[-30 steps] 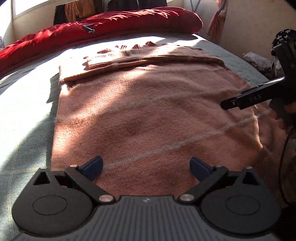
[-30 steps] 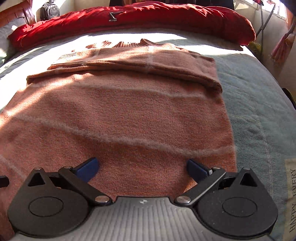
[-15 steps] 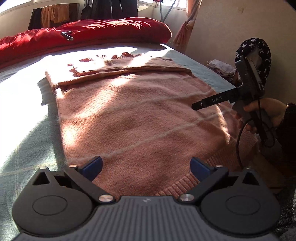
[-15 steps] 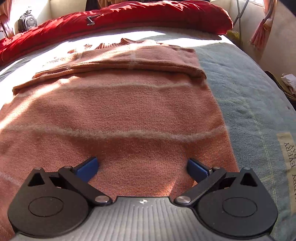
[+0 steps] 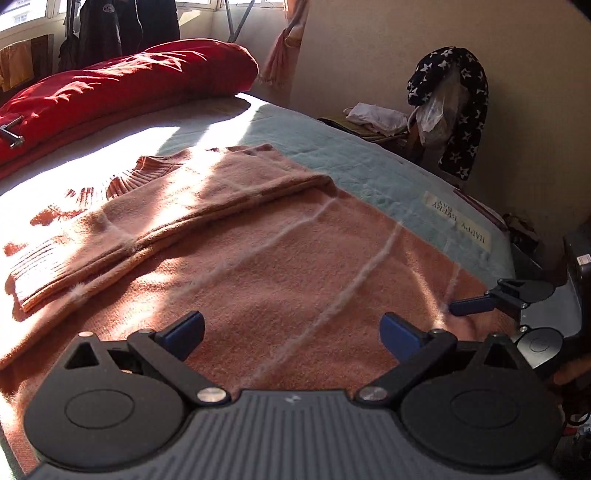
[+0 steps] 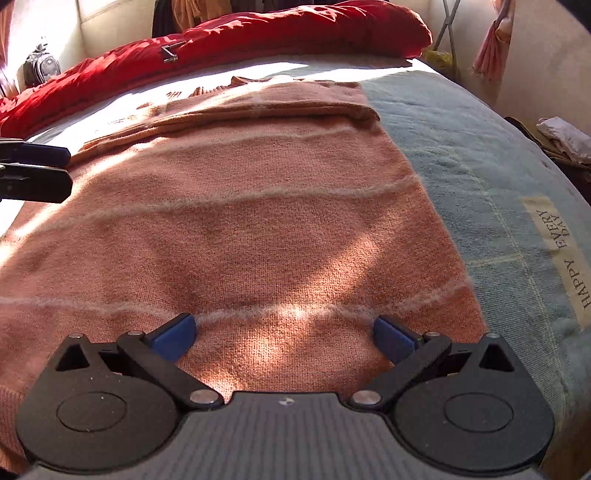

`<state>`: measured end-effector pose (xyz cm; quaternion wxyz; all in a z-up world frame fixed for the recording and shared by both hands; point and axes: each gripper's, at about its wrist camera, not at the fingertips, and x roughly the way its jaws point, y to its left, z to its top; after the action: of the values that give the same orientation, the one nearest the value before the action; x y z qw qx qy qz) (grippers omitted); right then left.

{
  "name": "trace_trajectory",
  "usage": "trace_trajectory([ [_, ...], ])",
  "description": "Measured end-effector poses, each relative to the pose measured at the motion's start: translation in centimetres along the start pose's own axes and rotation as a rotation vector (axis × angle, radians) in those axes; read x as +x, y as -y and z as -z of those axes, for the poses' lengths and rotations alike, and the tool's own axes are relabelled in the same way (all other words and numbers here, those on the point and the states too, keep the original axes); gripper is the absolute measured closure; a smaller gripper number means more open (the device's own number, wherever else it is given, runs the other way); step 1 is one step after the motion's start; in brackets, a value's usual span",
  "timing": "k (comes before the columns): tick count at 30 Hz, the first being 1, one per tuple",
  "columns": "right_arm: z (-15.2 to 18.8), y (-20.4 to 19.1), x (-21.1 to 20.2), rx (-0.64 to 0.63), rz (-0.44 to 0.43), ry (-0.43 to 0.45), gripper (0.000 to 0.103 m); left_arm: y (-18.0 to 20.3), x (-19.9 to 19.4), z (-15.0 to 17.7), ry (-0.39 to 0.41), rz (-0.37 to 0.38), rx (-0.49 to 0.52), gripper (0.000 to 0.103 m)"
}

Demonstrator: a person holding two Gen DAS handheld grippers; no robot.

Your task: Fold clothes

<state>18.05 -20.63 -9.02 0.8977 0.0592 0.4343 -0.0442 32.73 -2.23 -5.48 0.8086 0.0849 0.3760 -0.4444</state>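
A salmon-pink knit sweater (image 5: 280,266) with thin pale stripes lies flat on the bed, its sleeves folded across the chest near the ribbed collar (image 5: 147,173). My left gripper (image 5: 291,328) stands open just above the sweater's lower part, nothing between its blue-padded fingers. My right gripper (image 6: 284,332) is also open, low over the hem end of the sweater (image 6: 258,229) near its right edge. In the left wrist view the right gripper (image 5: 480,304) shows at the sweater's right edge. One finger of the left gripper (image 6: 33,166) pokes in at the left of the right wrist view.
A pale blue-green bedspread (image 6: 480,166) with a "HAPPY EVERY DAY" label (image 6: 557,251) covers the bed. A red duvet (image 6: 258,33) lies rolled along the far side. Beside the bed, a star-print cloth (image 5: 461,110) hangs by the wall over piled clutter.
The left gripper has swung to the right, so the wall and bedside clutter now show. The right gripper has moved down and closer to the sweater's hem. Both stay open.
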Motion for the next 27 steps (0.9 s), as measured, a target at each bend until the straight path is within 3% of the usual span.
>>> trace_trajectory([
  [4,0.1,-0.2,0.0,0.011,0.016,0.002,0.000,-1.4,3.2,1.3,-0.065,0.014,-0.066,0.002],
  [8,0.3,-0.3,-0.1,0.004,0.022,0.002,0.000,-2.3,1.9,2.9,-0.037,0.045,-0.080,0.002],
  [18,0.2,-0.2,0.1,-0.016,0.010,-0.009,0.000,-6.0,-3.6,4.3,0.017,-0.064,-0.168,0.002],
  [21,0.4,-0.3,0.1,-0.018,0.013,0.001,0.000,-7.5,-2.9,4.7,-0.024,-0.110,-0.230,0.002],
  [27,0.5,-0.2,-0.1,-0.015,0.007,0.018,0.000,-7.4,-4.4,5.9,-0.008,-0.152,-0.274,0.001],
])
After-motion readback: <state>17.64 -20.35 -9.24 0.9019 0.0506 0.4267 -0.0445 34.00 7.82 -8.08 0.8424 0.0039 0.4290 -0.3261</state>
